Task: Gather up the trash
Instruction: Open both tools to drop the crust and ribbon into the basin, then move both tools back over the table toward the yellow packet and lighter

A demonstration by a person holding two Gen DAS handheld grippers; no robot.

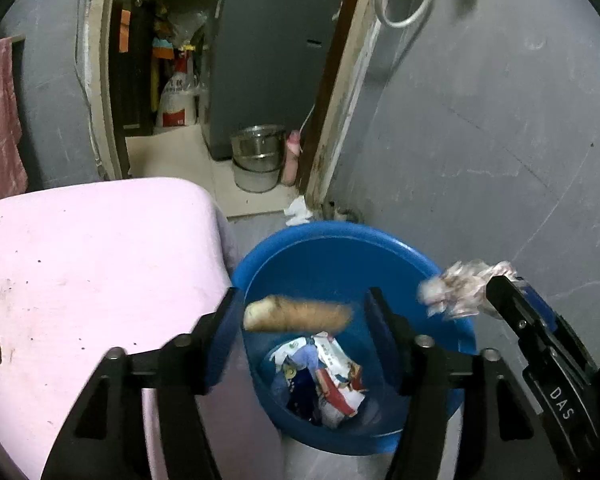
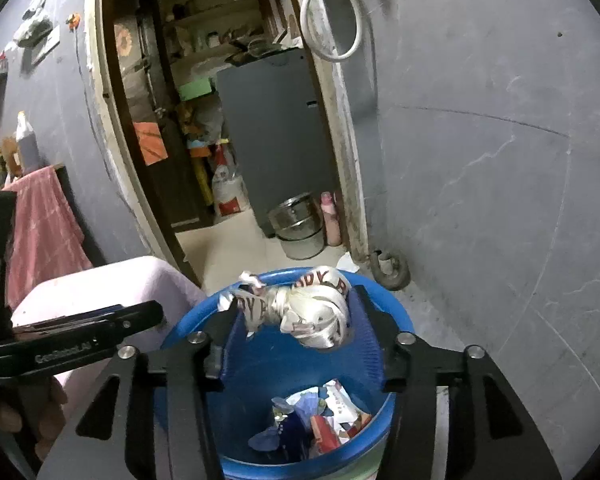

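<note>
Left wrist view: left claw (image 1: 298, 312), jaws apart, over a blue bin (image 1: 340, 248). A tan, roll-shaped piece of trash (image 1: 296, 314) sits between the jaws, blurred, clear of both pads, above the bin's opening. Printed wrappers (image 1: 324, 376) lie on the bin floor. Pink surface (image 1: 92, 260) stands to the left, touching the bin.

Right wrist view: right claw (image 2: 296, 344), jaws parted, over the same bin. A crumpled white lettered wrapper (image 2: 308, 312) hangs between the jaws near the right pad; contact cannot be told.

Farther: doorway, steel pots (image 1: 258, 148), grey cabinet (image 1: 268, 60), grey wall (image 1: 500, 120) to the right.
</note>
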